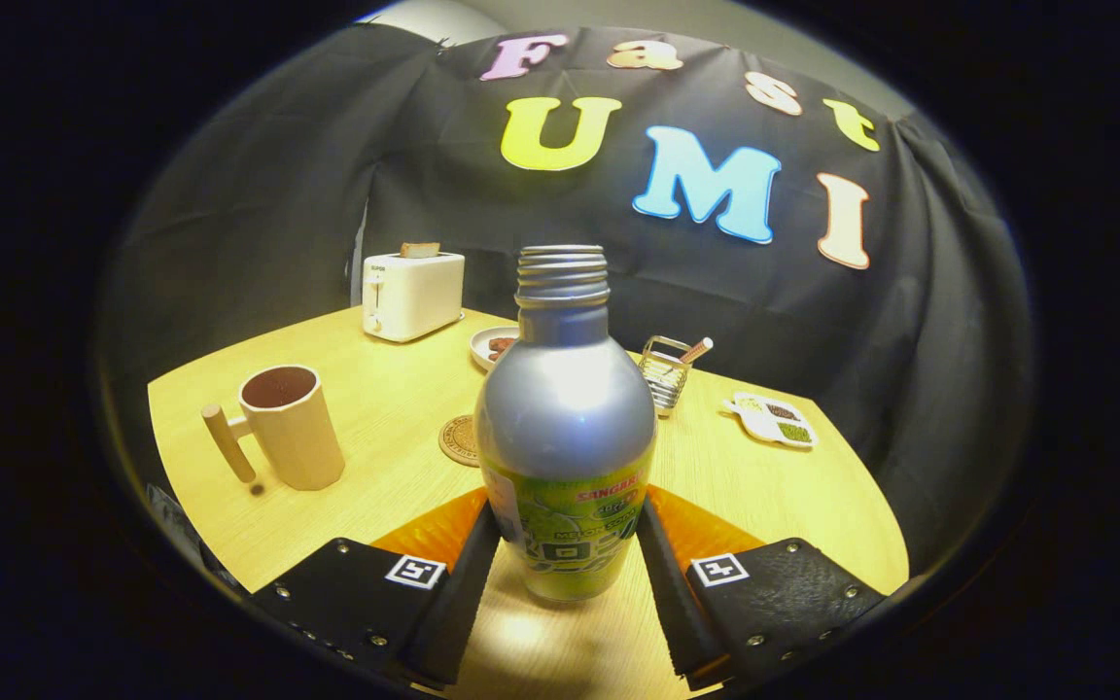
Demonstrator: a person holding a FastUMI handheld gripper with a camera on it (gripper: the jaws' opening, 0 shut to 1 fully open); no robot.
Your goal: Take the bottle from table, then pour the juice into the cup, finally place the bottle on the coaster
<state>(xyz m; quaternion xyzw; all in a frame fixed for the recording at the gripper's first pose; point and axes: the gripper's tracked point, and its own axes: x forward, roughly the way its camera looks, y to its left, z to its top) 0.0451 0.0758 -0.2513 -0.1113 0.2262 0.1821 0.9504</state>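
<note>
Nearest, the tool (568, 554) has its two black fingers (468, 574) one on each side of the silver metal bottle with a green label (565, 437), pressing its lower body; the bottle is pinched between them. Its bottom looks a little above the pale wooden bench (764, 506), though I cannot tell this surely. The threaded neck is without cap. So I judge the taking step is done or almost done, and pouring comes next.

Just beyond the bottle, partly hidden by it, lies the round brown coaster (457, 439). To its left, well apart from the fingers, stands the beige cup with a wooden peg handle (290, 426), its mouth open upward. The next move calls for carrying the bottle over that cup and tilting the neck slowly, keeping a firm pinch.

Farther away are a white toaster (412, 292), a small plate (492, 345), a wire holder (663, 369) and a flat divided dish (772, 418).
</note>
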